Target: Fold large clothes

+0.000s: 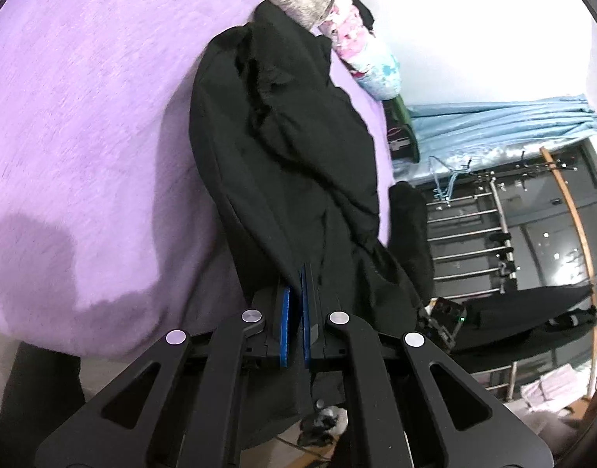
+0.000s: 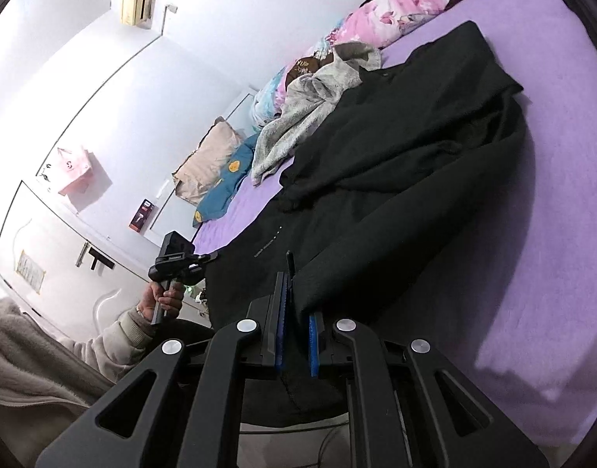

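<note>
black coat (image 2: 395,163) rumpled across purple bed (image 2: 551,202), hem over near bed edge, left gripper (image 1: 298,292) pinched nearly closed on coat hem, right gripper (image 2: 298,323) clamped on hem, open sheet right of coat, small white print on coat unreadable

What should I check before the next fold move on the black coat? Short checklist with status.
1. Left gripper shut on black coat: ok.
2. Right gripper shut on coat edge: ok.
3. Coat lying flat on purple bed sheet: not ok, bunched.
4. Grey fleece garment off the coat: not ok, overlaps its far edge.
5. Coat fully on the bed: not ok, near part overhangs.
6. Grip depth: cannot tell.
</note>
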